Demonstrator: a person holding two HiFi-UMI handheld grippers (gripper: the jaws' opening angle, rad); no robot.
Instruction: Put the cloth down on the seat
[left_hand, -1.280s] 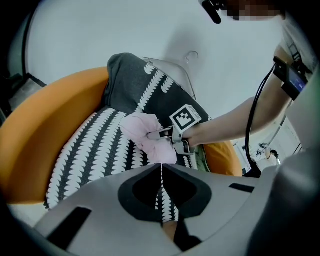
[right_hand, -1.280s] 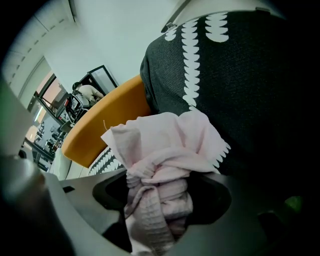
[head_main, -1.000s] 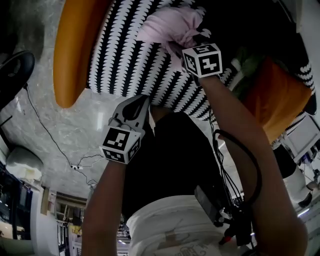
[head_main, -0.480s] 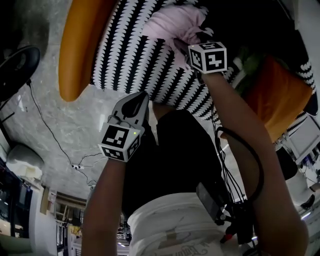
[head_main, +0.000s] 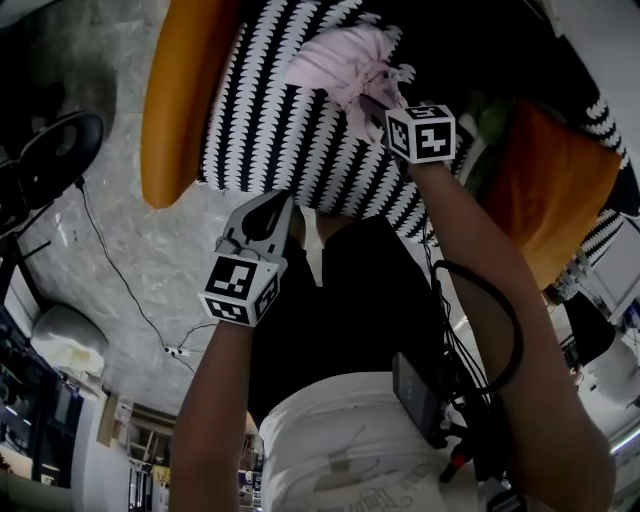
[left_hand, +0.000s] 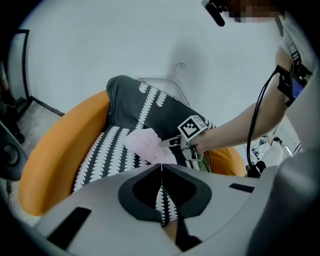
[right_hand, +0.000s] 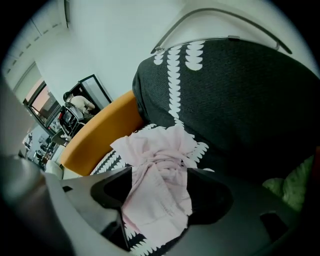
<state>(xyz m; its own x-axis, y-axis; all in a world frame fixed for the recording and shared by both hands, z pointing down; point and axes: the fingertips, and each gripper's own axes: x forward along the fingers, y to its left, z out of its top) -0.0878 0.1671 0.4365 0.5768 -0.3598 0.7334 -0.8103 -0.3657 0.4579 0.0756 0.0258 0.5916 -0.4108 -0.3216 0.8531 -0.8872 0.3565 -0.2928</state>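
Observation:
A crumpled pink cloth (head_main: 340, 60) lies on the black-and-white patterned seat cushion (head_main: 260, 120) of an orange chair (head_main: 180, 100). My right gripper (head_main: 378, 100) is at the cloth's near edge. In the right gripper view its jaws stand wide apart, and the cloth (right_hand: 160, 160) lies loose on the cushion between them with neither pad pressing it. My left gripper (head_main: 277, 203) hangs over the seat's front edge, shut, with nothing in it. In the left gripper view its jaws meet at the tips (left_hand: 161, 169), with the cloth (left_hand: 145, 145) and the right gripper (left_hand: 169, 142) beyond.
The dark patterned backrest (right_hand: 235, 100) rises behind the cloth. A green object (right_hand: 295, 187) is wedged at the seat's right, beside a second orange cushion (head_main: 550, 190). Cables (head_main: 130, 300) run over the grey floor, and a round black stand (head_main: 55, 150) is at the left.
The right gripper has drawn back a little from the cloth, which stays on the seat. The head view has shifted slightly. The left gripper has hardly moved.

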